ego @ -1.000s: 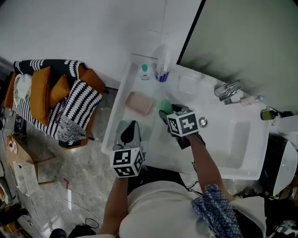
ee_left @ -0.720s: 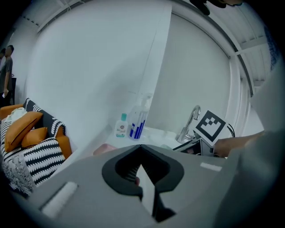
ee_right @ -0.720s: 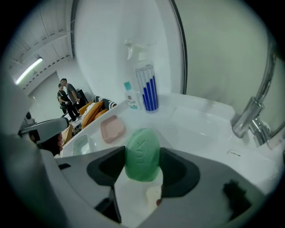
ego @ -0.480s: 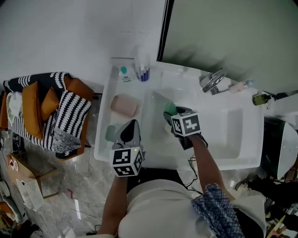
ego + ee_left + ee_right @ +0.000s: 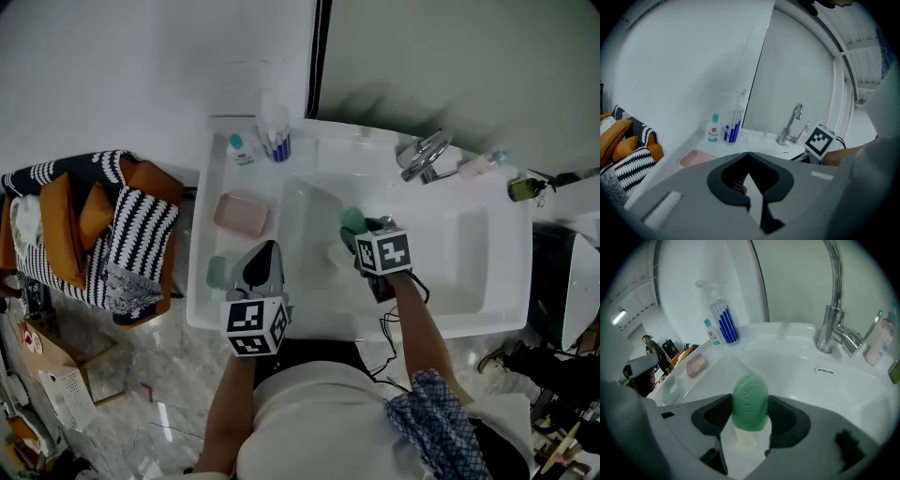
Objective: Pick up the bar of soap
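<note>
One soap bar (image 5: 749,401), in right gripper (image 5: 749,420), over open basin (image 5: 806,378)

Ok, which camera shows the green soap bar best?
The right gripper view: the soap bar sits large and centred, clamped between its jaws, stamped face showing. The head view shows just a small green patch; the left gripper view doesn't show it.

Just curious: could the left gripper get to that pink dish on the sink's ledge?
Probably yes: the left gripper, shut and empty, hangs right beside the pink dish, only bare ledge between them.

White washbasin (image 5: 502,305) with pink dish (image 5: 241,213)
</note>
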### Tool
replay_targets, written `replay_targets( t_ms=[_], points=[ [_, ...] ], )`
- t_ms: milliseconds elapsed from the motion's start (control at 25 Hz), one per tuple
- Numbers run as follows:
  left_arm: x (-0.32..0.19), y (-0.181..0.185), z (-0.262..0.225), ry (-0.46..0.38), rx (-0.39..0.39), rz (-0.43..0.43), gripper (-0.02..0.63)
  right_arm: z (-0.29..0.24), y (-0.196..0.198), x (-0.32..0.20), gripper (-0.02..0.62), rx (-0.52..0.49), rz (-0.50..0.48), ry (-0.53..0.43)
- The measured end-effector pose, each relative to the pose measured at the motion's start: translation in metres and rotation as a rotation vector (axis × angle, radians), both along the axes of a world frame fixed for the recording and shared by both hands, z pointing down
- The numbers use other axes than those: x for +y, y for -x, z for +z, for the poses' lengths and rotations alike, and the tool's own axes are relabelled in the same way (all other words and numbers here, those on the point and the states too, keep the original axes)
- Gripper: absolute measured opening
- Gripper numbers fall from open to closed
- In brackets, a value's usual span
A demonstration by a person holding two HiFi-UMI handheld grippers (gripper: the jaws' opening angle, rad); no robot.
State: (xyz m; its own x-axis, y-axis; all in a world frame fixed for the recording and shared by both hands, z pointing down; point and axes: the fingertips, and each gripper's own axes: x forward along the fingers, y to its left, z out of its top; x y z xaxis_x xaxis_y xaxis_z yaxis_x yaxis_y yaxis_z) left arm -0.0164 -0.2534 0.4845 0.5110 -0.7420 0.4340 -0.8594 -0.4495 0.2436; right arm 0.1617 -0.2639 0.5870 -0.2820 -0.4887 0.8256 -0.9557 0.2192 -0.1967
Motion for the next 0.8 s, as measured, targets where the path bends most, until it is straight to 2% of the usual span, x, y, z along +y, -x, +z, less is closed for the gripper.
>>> replay_targets(
  t_ms=[200,800],
  points=[
    [-0.002,-0.004,0.006,0.012,-0.008,0.008,0.008,0.014,-0.017,0.007,0.252,-0.002,0.049,0.030],
    [-0.005,-0.007,0.018,0.044,-0.064,0.017,0.008,0.070,-0.043,0.033,0.252,0.009,0.067,0.140]
  ],
)
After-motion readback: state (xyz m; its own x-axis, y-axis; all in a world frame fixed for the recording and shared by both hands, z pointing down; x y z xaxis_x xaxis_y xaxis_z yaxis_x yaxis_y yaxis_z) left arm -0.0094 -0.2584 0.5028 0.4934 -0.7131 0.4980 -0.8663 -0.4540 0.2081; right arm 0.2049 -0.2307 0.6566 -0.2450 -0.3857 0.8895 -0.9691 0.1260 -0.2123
